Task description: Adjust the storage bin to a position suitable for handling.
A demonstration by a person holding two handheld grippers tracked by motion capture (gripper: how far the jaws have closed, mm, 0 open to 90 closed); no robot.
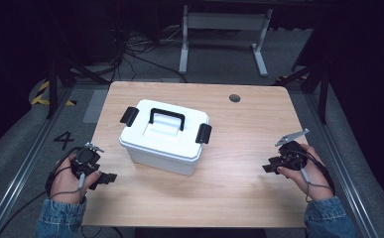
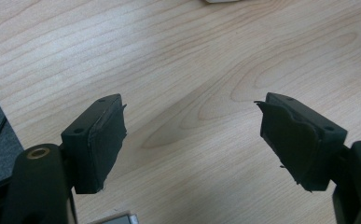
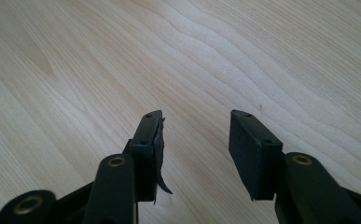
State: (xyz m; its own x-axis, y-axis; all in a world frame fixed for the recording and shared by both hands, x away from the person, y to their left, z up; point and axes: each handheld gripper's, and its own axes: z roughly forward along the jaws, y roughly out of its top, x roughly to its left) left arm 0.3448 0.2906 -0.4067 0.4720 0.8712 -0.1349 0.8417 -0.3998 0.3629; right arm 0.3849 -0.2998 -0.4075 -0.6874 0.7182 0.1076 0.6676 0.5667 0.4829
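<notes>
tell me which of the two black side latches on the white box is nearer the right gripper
The latch on the box's right end, beside the handle; the other latch sits at the far left end, farther from the right gripper.

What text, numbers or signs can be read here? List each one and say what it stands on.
"4": a black numeral on the grey floor, left of the wooden table.
Yellow and black hazard stripes on the floor farther back at the left: a marking, no words.
The white storage box with its black handle and latches shows no label or brand.
The left gripper and right gripper bear no readable text.
</notes>
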